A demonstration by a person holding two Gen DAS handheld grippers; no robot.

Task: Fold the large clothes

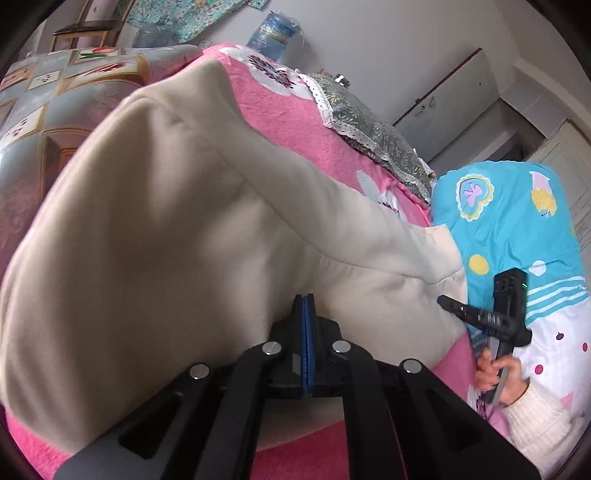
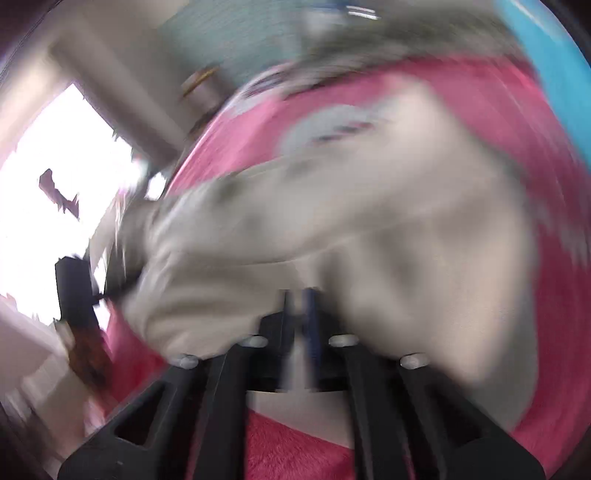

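Left wrist view, nearest first: the left gripper (image 1: 307, 306) has its blue-lined jaws drawn together, tips at the near edge of the cream garment (image 1: 184, 229). Whether a fold of cloth is pinched between them cannot be told from here; the tips press into or just under the fabric. The garment spreads away from the gripper across the pink blanket (image 1: 295, 110), its long axis running from near right to far left, a seam line following that direction. To the right, the right gripper (image 1: 448, 304) pokes at the garment's right-hand edge, held by a hand (image 1: 496, 376) in a cream knitted sleeve. Both grippers sit at the same near hem, the left at its middle and the right at its corner, so the cloth lies ahead of both.

Right wrist view, heavily blurred: the right gripper (image 2: 299, 295) shows narrow jaws against the cream garment (image 2: 369, 240); any cloth held is not discernible.

Farther off lie a blue cartoon-print quilt (image 1: 517, 221), a grey floral pillow (image 1: 369, 122) with lace trim, and a water bottle (image 1: 275, 33). No brand or writing is legible anywhere.
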